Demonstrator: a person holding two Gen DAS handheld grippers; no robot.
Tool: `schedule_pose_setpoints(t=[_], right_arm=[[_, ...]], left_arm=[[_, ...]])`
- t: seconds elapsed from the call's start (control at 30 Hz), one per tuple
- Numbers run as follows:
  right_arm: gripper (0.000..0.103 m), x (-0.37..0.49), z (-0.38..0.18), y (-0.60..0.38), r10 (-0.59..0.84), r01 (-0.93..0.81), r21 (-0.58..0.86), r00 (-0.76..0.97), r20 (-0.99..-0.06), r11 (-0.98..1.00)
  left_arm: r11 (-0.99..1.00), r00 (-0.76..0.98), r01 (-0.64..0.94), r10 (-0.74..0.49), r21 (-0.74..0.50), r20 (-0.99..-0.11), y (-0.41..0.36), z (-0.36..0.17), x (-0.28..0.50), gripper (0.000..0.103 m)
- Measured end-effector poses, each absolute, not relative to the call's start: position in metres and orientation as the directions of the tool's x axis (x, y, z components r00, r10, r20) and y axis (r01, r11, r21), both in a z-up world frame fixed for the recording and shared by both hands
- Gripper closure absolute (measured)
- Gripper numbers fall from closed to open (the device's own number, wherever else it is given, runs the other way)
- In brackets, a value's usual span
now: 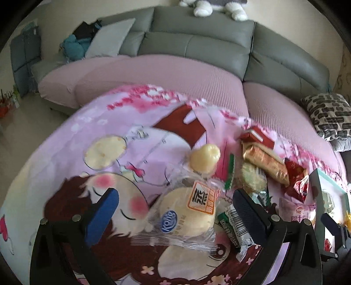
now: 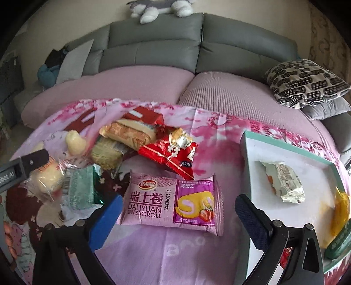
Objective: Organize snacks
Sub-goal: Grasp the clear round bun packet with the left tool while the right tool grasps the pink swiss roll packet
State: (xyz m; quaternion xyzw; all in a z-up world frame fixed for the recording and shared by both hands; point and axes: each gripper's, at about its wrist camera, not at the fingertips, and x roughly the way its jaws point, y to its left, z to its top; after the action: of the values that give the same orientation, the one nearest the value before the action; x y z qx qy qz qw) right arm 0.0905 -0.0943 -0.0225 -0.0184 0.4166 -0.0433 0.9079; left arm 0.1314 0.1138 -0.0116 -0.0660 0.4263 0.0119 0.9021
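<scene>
The pink Swiss roll packet [image 2: 170,200] lies on the cartoon-print cloth [image 2: 142,258] just left of the teal-rimmed tray [image 2: 285,142], framed by the wide, empty right claw [image 2: 178,216]. The tray holds about three packets; left of it, a pile remains. The left claw [image 1: 175,210], wide and empty, brackets a wrapped steamed cake [image 1: 186,214]. Judged early.

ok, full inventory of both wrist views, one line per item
Swiss roll pack: 1, pink, cloth, between right claw fingers
Bun in clear wrap: 1, pale yellow, between left claw fingers
Snack pile: several, red, gold, green, behind the roll
Tray: 1, white with teal rim, right side
Packets in tray: at least 3, pale, yellow, green
Cartoon cloth: 1, pink
Sofa: 1, grey
Patterned cushion: 1, black-white
Plush toy: 1, grey-white, sofa top
Left claw: open
Right claw: open
</scene>
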Motion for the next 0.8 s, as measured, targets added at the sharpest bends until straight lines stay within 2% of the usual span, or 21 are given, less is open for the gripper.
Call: schedule_pose_setpoints(t=[0.33,0.43,0.6,0.8], right_arm=[[0.000,0.103,-0.036,-0.095,-0.063,0.060,-0.034,0.600,-0.798,0.998],[0.000,0.104,-0.036,-0.092,-0.057,0.051,-0.033,0.596,-0.801,0.998],[0.000,0.105,-0.036,-0.088,-0.042,0.039,-0.024,0.594,-0.804,0.999],[0.001,0.105,-0.037,-0.089,-0.034,0.044,-0.009,0.589,-0.807,0.999]], left_arm=[[0.991,0.575,-0.116,0.016,-0.062,-0.818,0.111,-0.032,0.140,0.001],[0.991,0.569,-0.113,0.012,-0.064,-0.822,0.109,-0.034,0.141,0.011],[0.993,0.565,-0.095,-0.004,-0.070,-0.825,0.104,-0.033,0.140,0.021],[0.993,0.569,-0.094,-0.004,-0.071,-0.822,0.102,-0.029,0.138,0.027]])
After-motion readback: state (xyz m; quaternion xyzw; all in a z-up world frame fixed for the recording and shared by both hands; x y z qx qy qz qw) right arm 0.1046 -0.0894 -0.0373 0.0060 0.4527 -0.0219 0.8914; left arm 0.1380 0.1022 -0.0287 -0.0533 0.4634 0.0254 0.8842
